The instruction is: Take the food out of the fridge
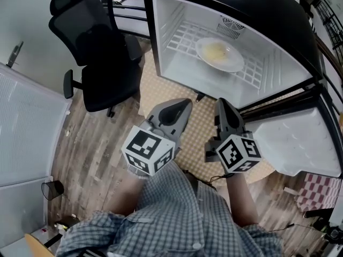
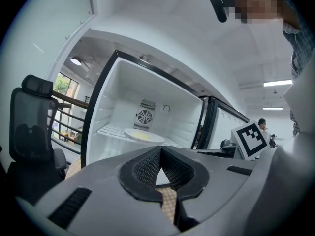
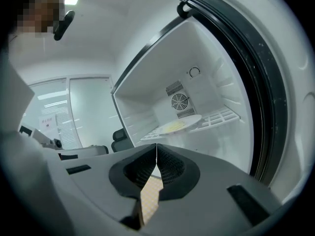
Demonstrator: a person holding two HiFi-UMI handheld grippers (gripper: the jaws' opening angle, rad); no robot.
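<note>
A white plate with pale yellow food on it rests on the wire shelf inside the open fridge. The plate shows in the left gripper view, and the plate in the right gripper view too. My left gripper hangs in front of the fridge opening, short of the shelf, with its jaws shut on nothing. Beside it my right gripper is likewise shut and empty, a little to the right. Both point towards the fridge interior.
The fridge door stands swung open at the right. A black office chair is left of the fridge. A woven mat lies on the wooden floor below the grippers. A white cabinet stands at the far left.
</note>
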